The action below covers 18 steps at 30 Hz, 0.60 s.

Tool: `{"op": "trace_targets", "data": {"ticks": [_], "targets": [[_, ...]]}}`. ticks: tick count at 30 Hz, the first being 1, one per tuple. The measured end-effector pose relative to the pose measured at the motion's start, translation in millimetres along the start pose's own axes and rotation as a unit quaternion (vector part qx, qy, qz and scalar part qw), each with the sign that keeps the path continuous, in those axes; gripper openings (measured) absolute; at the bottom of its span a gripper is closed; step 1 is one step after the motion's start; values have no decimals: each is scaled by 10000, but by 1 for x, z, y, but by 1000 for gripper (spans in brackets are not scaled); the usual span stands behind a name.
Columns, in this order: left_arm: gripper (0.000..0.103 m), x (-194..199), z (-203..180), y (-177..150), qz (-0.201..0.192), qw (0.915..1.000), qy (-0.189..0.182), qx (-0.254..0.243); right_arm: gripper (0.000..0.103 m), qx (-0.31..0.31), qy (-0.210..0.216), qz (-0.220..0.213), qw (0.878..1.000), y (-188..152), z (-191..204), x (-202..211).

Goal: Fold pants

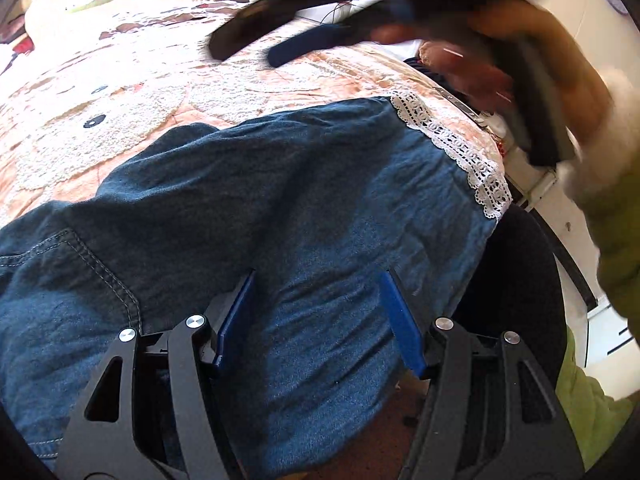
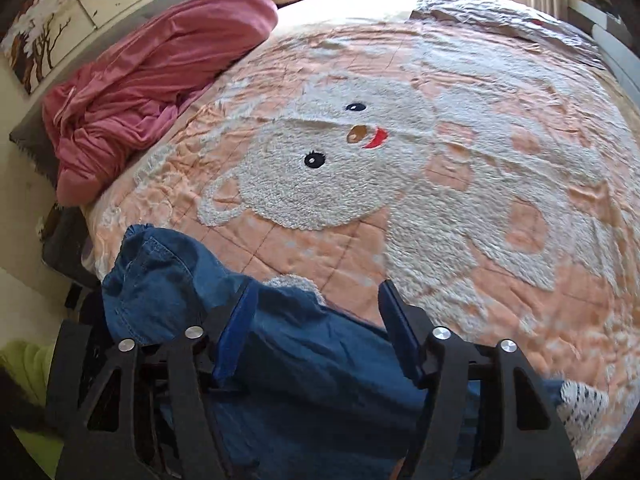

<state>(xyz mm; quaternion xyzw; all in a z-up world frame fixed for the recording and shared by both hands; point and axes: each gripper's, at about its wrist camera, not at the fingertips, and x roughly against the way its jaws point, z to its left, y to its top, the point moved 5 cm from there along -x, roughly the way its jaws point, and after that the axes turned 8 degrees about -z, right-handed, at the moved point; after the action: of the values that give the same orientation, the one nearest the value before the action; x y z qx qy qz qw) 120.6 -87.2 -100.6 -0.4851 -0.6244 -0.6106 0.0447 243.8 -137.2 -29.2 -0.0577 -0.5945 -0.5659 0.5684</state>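
Blue denim pants [image 1: 260,200] with a white lace hem [image 1: 456,148] lie on the pink bear bedspread [image 1: 120,92] near the bed's edge. My left gripper [image 1: 318,276] is open just above the denim, its blue pads apart, holding nothing. My right gripper [image 1: 280,46] shows blurred at the top of the left wrist view, open above the bed past the pants. In the right wrist view my right gripper [image 2: 318,286] is open over the bunched denim [image 2: 304,360], and the lace hem [image 2: 580,400] shows at the lower right.
A pink blanket [image 2: 152,88] is heaped at the bed's left side. The bear bedspread [image 2: 400,168] stretches ahead. The person's hand and green sleeve [image 1: 616,248] are at the right. White furniture [image 1: 576,248] stands beside the bed's edge.
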Motion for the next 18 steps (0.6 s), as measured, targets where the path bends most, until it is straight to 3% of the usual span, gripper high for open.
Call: {"op": "trace_targets", "data": {"ticks": [4,7,8,11,15,18], "targets": [[54,3,1,-1,-37,9999,-83,53,50,246,198,741,9968,-1,6,-42],[55,4,2,-1,-49,9999,-131,97,21,430,310,1188,9915,-26,18,-58],[55,5,3,-1,-50,9998,-138,108,17,487,281,1218,9910,-33,21,-59],[55,6,5,-1,-55,9997,-172,139,6,513,31,725,9960,-40,30,-45],[56,11,11,-1,-76,9996,-206,189,5,603,-346,-611,9957,-21,41,5],[56,16,14,2,-154,9997,-157,119,4,480,-586,-876,9933,-4,33,8]]}}
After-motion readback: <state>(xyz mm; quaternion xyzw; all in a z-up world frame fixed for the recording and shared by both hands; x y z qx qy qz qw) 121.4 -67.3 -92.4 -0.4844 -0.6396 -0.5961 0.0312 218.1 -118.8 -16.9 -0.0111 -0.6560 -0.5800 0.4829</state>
